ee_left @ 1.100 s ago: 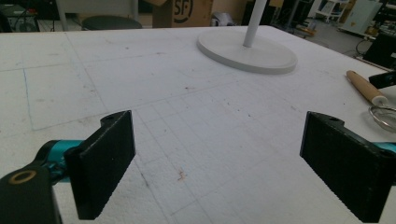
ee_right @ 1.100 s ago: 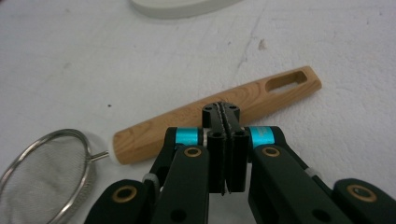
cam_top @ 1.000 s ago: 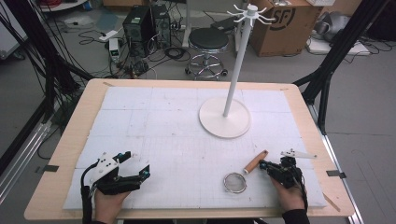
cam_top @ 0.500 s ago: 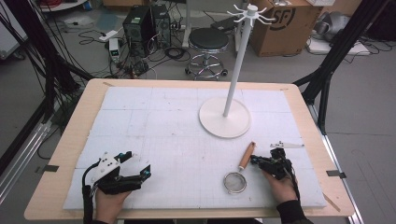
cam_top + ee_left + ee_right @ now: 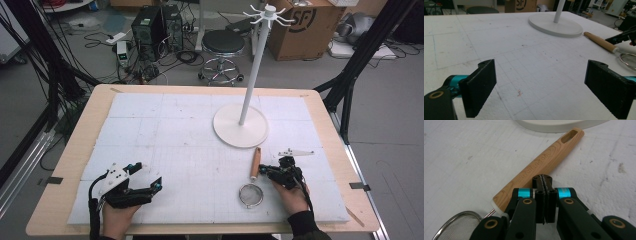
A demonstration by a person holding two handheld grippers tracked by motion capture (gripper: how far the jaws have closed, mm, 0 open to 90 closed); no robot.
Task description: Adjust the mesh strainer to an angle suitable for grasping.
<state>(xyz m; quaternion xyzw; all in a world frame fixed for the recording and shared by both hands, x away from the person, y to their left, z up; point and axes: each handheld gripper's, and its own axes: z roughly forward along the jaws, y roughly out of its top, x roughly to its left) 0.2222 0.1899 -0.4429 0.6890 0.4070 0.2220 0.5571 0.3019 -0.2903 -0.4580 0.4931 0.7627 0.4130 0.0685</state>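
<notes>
Since the earlier frames your right tongs have slid leftward across the counter and now sit, pressed together with nothing between them, right against the strainer's wooden handle. Your left tongs have stayed put near the front edge, spread wide apart and empty.

Nearest you, the strainer lies flat on the white foam mat; its mesh bowl holds nothing. Its handle points away from you toward the round base of the white hook stand, which rises just beyond the handle's tip.

Your right gripper view shows lettering and a hanging slot on the handle. Your left gripper view shows the handle lying just short of the stand base. Beyond the counter, a stool and a cardboard box stand on the floor.
</notes>
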